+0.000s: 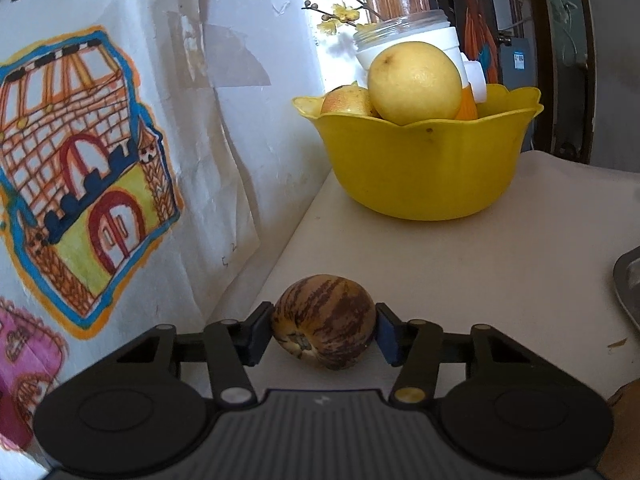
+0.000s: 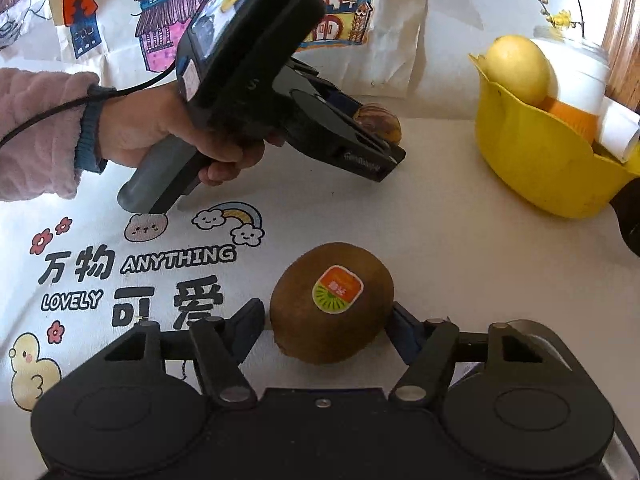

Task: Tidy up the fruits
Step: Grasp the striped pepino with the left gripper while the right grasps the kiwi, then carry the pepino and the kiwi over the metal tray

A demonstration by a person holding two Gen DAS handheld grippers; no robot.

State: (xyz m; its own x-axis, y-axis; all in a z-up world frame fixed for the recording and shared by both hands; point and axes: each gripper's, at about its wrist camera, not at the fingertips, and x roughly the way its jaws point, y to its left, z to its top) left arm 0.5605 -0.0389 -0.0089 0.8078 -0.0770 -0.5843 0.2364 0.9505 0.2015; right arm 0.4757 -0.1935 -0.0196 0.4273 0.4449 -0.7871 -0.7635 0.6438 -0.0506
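A brown-striped fruit point(image 1: 325, 316) lies on the white table between the blue pads of my left gripper point(image 1: 325, 322), and both pads touch its sides. The right wrist view shows that left gripper point(image 2: 394, 148) held by a hand, with the striped fruit point(image 2: 378, 120) at its tip. A brown kiwi point(image 2: 332, 300) with an orange-green sticker sits between the fingers of my right gripper point(image 2: 328, 314). The right pad meets it and a thin gap shows at the left pad. A yellow bowl point(image 1: 424, 168) point(image 2: 532, 152) holds a large yellow fruit point(image 1: 414, 84), an apple point(image 1: 346, 102) and an orange point(image 2: 572, 118).
A wall hung with children's drawings point(image 1: 80, 160) runs close along the left of the table. A white jar point(image 1: 404, 36) stands behind the bowl. A metal tray's edge point(image 1: 628, 284) shows at the right. A pink sleeve point(image 2: 40, 128) reaches over the printed tablecloth point(image 2: 140, 264).
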